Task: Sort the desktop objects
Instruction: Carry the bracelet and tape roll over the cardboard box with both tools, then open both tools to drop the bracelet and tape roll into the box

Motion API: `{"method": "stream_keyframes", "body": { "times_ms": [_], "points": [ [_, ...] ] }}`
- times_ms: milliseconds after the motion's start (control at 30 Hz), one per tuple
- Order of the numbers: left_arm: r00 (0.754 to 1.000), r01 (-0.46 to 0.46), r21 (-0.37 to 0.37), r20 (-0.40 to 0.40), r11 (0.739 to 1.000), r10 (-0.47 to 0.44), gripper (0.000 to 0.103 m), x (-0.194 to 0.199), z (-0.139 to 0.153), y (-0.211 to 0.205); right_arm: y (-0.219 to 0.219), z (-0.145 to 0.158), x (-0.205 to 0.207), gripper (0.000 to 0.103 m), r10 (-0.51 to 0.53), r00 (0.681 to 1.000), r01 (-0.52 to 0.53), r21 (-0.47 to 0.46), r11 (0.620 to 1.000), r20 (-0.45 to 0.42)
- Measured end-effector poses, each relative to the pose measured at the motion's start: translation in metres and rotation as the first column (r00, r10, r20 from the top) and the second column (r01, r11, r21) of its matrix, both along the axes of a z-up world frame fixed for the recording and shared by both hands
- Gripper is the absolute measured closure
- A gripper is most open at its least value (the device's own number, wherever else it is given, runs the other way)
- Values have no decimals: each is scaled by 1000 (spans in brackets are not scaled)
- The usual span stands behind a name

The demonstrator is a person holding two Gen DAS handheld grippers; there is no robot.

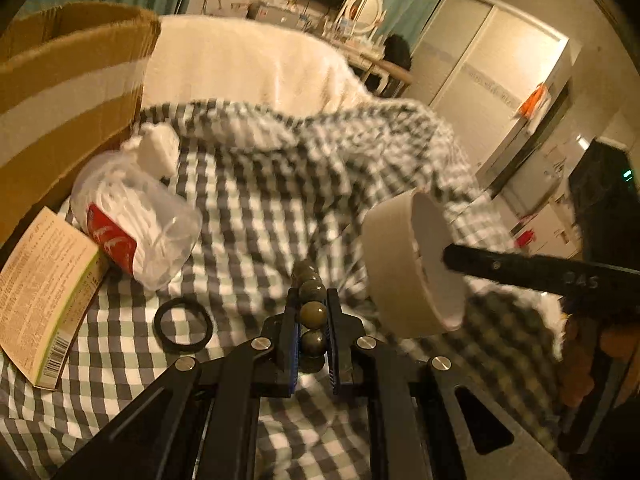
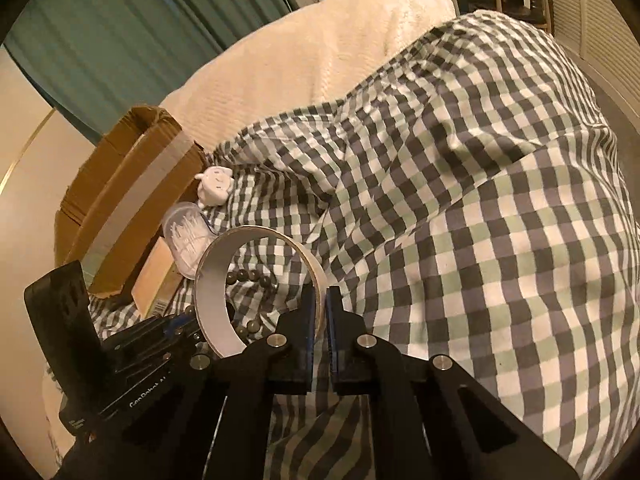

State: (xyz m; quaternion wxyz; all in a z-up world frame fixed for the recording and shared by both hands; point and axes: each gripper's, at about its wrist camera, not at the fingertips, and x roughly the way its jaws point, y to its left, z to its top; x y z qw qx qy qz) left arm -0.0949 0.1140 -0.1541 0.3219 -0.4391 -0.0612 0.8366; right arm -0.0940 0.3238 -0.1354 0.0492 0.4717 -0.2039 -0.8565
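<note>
Checked bedspread [image 2: 480,240] lies bare beside tape roll [image 2: 256,288].

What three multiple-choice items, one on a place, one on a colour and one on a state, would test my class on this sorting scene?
1. Where does the black ring lie?
A. on the checked cloth
B. inside the cardboard box
C. on the tape roll

2. What colour is the label on the clear tub of cotton swabs?
A. blue
B. red
C. green

3. What is the left gripper doing?
A. hanging open
B. shut on nothing
C. shut on the bead string

Answers: 1 A, it lies flat on the checks; 2 B, a red band shows; 3 C, beads sit between its fingers.
</note>
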Motion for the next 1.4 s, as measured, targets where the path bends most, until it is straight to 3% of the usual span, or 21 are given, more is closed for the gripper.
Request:
{"method": "stream_keyframes", "body": {
  "times_ms": [300, 467, 667, 800, 900, 1033, 1100, 1200, 1233, 1267, 1300, 1333, 1400],
  "points": [
    [997, -4, 127, -72, 992, 13, 92, 14, 47, -22, -11, 33, 11, 98, 16, 998, -17, -10, 1000, -59],
    [986, -82, 193, -129, 978, 108, 92, 15, 96, -56, -31, 71, 3, 98, 65, 991, -64, 10, 998, -113],
    [940, -247, 150, -204, 957, 275, 92, -6, 175, -111, -77, 125, -39, 98, 153, 969, -150, 30, 988, -192],
    [895, -354, 114, -247, 928, 372, 92, -27, 206, -146, -122, 149, -88, 98, 214, 953, -216, 15, 976, -216],
    [861, -432, 93, -255, 897, 441, 92, -43, 209, -170, -151, 153, -120, 98, 226, 950, -234, -11, 972, -217],
    [828, -510, 32, -253, 859, 501, 92, -66, 187, -191, -189, 148, -152, 98, 233, 948, -231, 37, 972, -216],
    [821, -532, -12, -255, 847, 512, 92, -77, 170, -195, -207, 141, -163, 97, 247, 943, -239, 63, 969, -224],
    [827, -520, -59, -284, 852, 485, 89, -83, 147, -195, -220, 130, -173, 88, 252, 937, -238, 86, 968, -241],
    [823, -522, -75, -306, 850, 478, 79, -83, 141, -195, -221, 128, -174, 84, 253, 935, -236, 96, 967, -251],
    [821, -523, -85, -318, 848, 474, 68, -82, 137, -196, -221, 125, -173, 72, 256, 931, -234, 113, 966, -260],
    [819, -525, -91, -325, 846, 473, 38, -81, 135, -196, -221, 124, -169, 61, 264, 923, -233, 141, 962, -278],
    [815, -527, -88, -332, 845, 474, 19, -79, 134, -197, -220, 122, -167, 58, 271, 918, -234, 156, 960, -289],
    [795, -534, -51, -369, 844, 481, 17, -67, 136, -199, -218, 121, -156, 55, 280, 908, -222, 208, 953, -313]
  ]
}}
